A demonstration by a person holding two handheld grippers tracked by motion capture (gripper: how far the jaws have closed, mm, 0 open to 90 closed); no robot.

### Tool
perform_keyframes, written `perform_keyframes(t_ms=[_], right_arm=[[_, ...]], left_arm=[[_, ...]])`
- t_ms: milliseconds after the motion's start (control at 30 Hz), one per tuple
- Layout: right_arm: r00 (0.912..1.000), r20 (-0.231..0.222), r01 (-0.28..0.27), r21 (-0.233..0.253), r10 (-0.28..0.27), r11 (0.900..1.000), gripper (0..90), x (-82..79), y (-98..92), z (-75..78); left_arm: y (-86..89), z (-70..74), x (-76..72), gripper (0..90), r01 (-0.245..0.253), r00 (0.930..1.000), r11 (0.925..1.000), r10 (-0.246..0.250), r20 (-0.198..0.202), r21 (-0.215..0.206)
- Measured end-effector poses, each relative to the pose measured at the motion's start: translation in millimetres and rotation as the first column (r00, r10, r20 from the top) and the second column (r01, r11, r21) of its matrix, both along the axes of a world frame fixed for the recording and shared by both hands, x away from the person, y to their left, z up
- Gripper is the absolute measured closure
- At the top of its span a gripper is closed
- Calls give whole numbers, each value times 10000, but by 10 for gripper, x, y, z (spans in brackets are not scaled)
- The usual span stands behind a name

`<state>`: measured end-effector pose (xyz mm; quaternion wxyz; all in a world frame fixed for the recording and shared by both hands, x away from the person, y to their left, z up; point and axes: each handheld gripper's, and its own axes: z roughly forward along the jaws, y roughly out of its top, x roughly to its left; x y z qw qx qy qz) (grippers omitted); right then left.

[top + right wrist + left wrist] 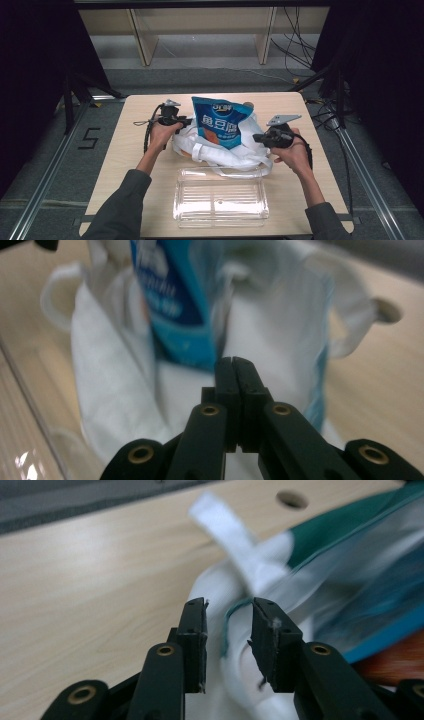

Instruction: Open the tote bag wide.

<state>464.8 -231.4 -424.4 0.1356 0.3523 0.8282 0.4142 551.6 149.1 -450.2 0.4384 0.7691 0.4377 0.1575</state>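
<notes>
A white tote bag (235, 155) lies mid-table with a blue snack packet (220, 122) standing up out of its mouth. My left gripper (186, 121) is at the tote's left side. It is open, and the tote's teal-edged rim (235, 611) passes between its fingers (196, 630). My right gripper (256, 137) is at the packet's lower right. In the right gripper view its jaws are pressed together (233, 362), and the blue packet's (175, 305) lower edge runs down into their tips. White tote fabric (115, 385) lies behind.
A clear plastic tray (220, 196) stands in front of the tote, near the table's front edge. The wooden table (130, 150) has a round hole (292, 499) beyond the tote. Tote handles (240, 172) trail toward the tray. Cables and a shelf sit on the floor behind.
</notes>
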Motion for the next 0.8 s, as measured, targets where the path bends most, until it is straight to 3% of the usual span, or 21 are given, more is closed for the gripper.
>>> perform_keyframes(t_ms=[33,67,100,133,167,200,233,267,300,400,433,467,567,600,633,733,767,800], right_arm=[[9996,265,34,-13,-34,10000,900,40,-16,39],[9995,320,83,-70,-81,9999,900,77,-13,56],[9998,119,189,-36,-189,9998,900,102,11,55],[9997,197,151,-278,-146,9995,900,159,22,35],[9999,-46,151,-604,-154,9981,900,203,37,17],[9995,-68,309,-603,-314,9977,900,257,66,-41],[9995,-68,309,-603,-314,9977,900,257,66,-41],[9982,-371,434,-883,-468,9951,900,370,78,-132],[9971,-393,605,-1157,-655,9914,900,429,74,-172],[9894,-169,1411,-1276,-1444,9817,900,601,22,-294],[9876,-404,1446,-1450,-1519,9788,900,649,-9,-316],[9849,-366,1631,-1338,-1694,9775,900,697,-16,-384],[9743,-956,1889,-1472,-2041,9709,900,781,-10,-556],[9724,-1122,1835,-1747,-2047,9674,900,807,-9,-614],[9664,-1278,1973,-1874,-2230,9623,900,822,18,-683],[9661,-1247,1995,-1951,-2260,9603,900,823,52,-723],[9705,-1013,1960,-1985,-2190,9603,900,828,51,-721],[9726,-952,1908,-1960,-2123,9619,900,817,36,-677]], left_arm=[[0,0,0,669,0,10000,10000,0,0,0],[8,128,-122,679,265,9985,9996,-259,479,-107],[12,164,-191,702,544,9970,9983,-554,547,193],[11,172,-258,719,870,9951,9952,-890,437,443],[-9,146,-329,735,1077,9934,9926,-1096,324,559],[-23,105,-391,757,1355,9903,9876,-1375,196,793],[-23,105,-391,775,1355,9903,9876,-1375,196,793],[-64,-22,-496,798,1913,9815,9742,-1906,-175,1196],[-73,-89,-536,818,2193,9757,9649,-2173,-299,1446],[-115,-271,-643,839,2627,9645,9516,-2543,-713,1595],[-124,-313,-673,844,2749,9610,9466,-2654,-773,1685],[-130,-348,-699,848,2850,9581,9425,-2745,-817,1748],[-151,-414,-742,862,2966,9542,9366,-2828,-976,1865],[-180,-467,-766,866,3042,9516,9314,-2874,-1089,2000],[-180,-467,-766,869,3042,9516,9314,-2874,-1089,2000],[-215,-465,-801,869,3171,9479,9229,-3012,-1036,2186],[-212,-444,-805,862,3110,9500,9280,-2970,-966,2053],[-212,-444,-805,857,3110,9500,9280,-2970,-966,2053]])
